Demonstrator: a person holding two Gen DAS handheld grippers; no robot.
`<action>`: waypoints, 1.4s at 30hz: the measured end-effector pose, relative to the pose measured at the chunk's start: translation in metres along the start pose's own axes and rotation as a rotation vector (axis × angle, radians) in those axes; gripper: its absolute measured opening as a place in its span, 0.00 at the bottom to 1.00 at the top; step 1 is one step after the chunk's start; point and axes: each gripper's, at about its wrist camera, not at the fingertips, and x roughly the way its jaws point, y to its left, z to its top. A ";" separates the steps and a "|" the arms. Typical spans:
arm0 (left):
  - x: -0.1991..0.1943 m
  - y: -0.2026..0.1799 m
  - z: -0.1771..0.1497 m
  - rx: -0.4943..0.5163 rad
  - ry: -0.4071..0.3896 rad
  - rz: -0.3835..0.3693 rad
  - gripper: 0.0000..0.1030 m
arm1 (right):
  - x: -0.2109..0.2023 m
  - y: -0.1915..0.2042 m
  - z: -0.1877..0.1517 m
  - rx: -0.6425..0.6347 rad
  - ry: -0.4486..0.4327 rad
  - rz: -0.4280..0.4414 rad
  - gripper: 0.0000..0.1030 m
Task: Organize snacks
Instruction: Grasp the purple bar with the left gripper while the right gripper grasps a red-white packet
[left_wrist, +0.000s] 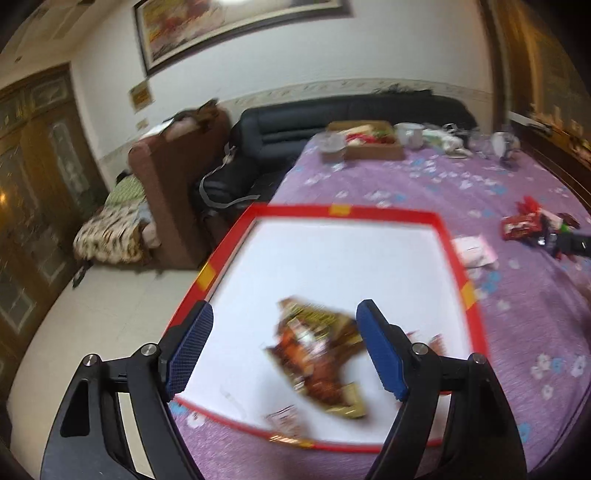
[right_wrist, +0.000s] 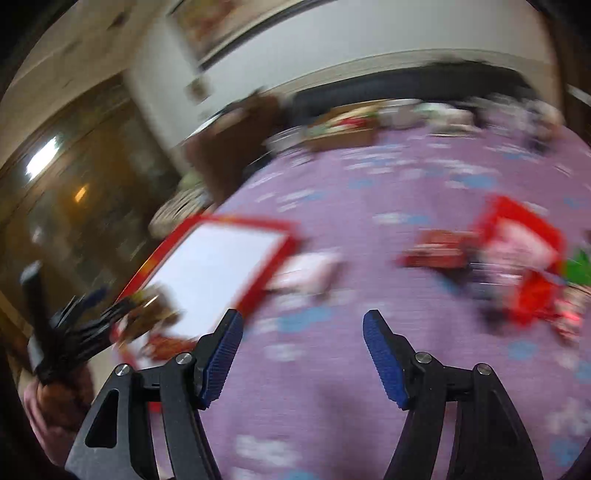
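Snacks (left_wrist: 317, 354): brown packets lie inside red-rimmed tray (left_wrist: 229, 254)
Left tongs (left_wrist: 284, 350): wide, empty, above them
Right tongs (right_wrist: 303, 354): wide, empty
Next: fetch red packets (right_wrist: 439, 249) from the desk (right_wrist: 351, 206)

View heavily motion-blurred. Right tool (right_wrist: 303, 354), black with blue ribbed pads, jaws apart, nothing between them, over the purple flower-print bench cloth (right_wrist: 332, 406). Red-rimmed white tray (right_wrist: 218, 258) at the bench's left edge, brown snack packets (right_wrist: 155, 325) at its near end. Left tool (right_wrist: 85, 328) beside those packets. Red snack wrappers (right_wrist: 517, 266) heaped toward the right edge.
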 end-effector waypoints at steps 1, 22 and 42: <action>-0.002 -0.006 0.004 0.017 -0.008 -0.017 0.78 | -0.005 -0.016 0.003 0.026 -0.017 -0.030 0.68; 0.013 -0.220 0.091 0.084 0.125 -0.563 0.78 | -0.005 -0.155 0.010 0.313 -0.006 -0.279 0.35; 0.051 -0.299 0.076 0.092 0.194 -0.515 0.69 | -0.009 -0.173 0.005 0.368 -0.057 -0.207 0.21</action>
